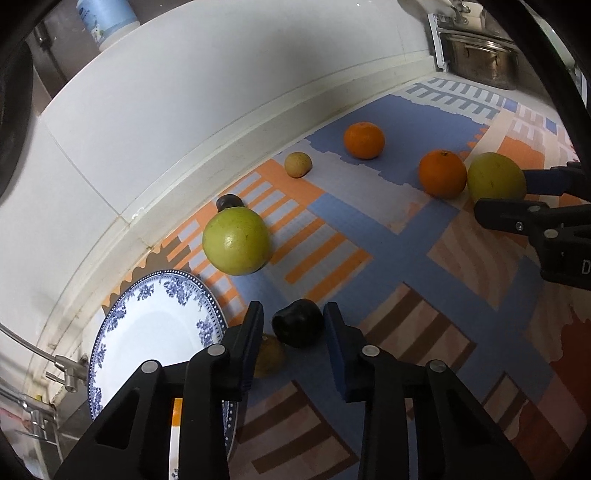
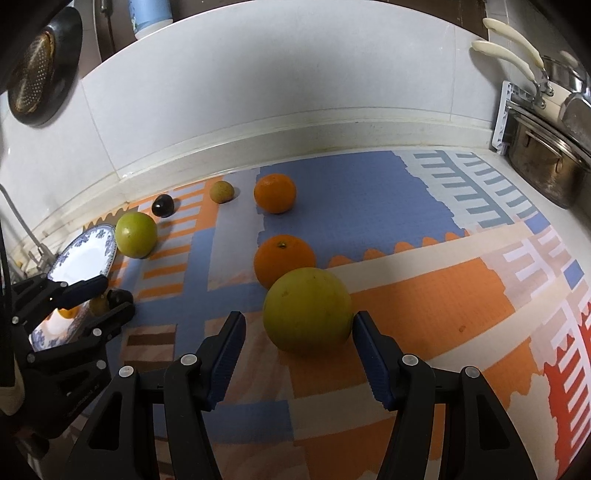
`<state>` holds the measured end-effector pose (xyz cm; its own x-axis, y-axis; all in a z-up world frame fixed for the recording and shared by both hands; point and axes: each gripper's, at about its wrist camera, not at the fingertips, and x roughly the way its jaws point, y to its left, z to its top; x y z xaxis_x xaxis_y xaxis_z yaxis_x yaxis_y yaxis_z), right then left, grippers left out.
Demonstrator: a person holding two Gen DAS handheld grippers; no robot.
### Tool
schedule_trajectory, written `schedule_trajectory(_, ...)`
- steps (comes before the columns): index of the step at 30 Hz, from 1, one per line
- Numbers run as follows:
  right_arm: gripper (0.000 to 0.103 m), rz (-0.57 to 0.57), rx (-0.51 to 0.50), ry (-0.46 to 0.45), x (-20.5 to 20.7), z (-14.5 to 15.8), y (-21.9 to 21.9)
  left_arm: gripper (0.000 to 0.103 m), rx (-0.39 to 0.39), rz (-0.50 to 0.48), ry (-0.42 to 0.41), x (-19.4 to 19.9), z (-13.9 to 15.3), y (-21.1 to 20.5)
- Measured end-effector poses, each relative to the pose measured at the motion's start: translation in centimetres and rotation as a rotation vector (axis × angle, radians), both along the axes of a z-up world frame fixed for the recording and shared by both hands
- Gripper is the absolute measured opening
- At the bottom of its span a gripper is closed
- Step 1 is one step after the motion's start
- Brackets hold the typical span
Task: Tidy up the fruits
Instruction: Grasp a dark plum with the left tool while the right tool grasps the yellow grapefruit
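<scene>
My left gripper [image 1: 293,314] is open with a dark plum [image 1: 297,322] between its fingertips, on the patterned mat beside a blue-and-white plate [image 1: 147,332]. A small brownish fruit [image 1: 269,356] lies under the left finger. My right gripper [image 2: 299,328] is open around a large yellow-green fruit [image 2: 307,315], not clearly touching it. Two oranges [image 2: 283,260] [image 2: 274,193], a green fruit [image 2: 136,234], a second dark plum [image 2: 163,206] and a small tan fruit [image 2: 221,191] lie on the mat. The left gripper also shows in the right wrist view [image 2: 112,295].
A white tiled wall [image 2: 295,92] runs along the back. A steel pot [image 2: 546,173] stands at the far right. A tap [image 1: 62,369] and sink edge lie left of the plate. A blue container [image 1: 107,18] sits on the ledge above.
</scene>
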<state>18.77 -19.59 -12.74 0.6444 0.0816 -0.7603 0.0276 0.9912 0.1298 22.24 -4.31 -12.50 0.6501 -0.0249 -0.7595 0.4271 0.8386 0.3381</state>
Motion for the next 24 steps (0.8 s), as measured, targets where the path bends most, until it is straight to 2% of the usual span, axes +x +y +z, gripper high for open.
schedule_trajectory(3, 0.06, 0.002, 0.007, 0.006, 0.2, -0.2, -0.1, 0.028, 0.018, -0.012, 0.001, 0.0, -0.1, -0.4)
schedule_trajectory(6, 0.051, -0.004, -0.008, 0.005, 0.3, -0.3, -0.2, 0.028, 0.022, -0.014, -0.005, 0.0, -0.2, -0.4)
schedule_trajectory(9, 0.05, 0.001, -0.006, 0.0, 0.2, -0.3, -0.3, 0.027, 0.008, -0.01, -0.007, 0.0, -0.1, -0.3)
schedule_trajectory(15, 0.05, 0.026, 0.006, -0.004, 0.0, -0.1, -0.1, 0.027, -0.081, 0.018, -0.03, -0.2, 1.0, 0.4)
schedule_trajectory(24, 0.05, 0.085, 0.014, -0.06, -0.7, 1.8, 1.1, 0.027, -0.184, 0.039, -0.075, -1.2, 3.2, 1.2)
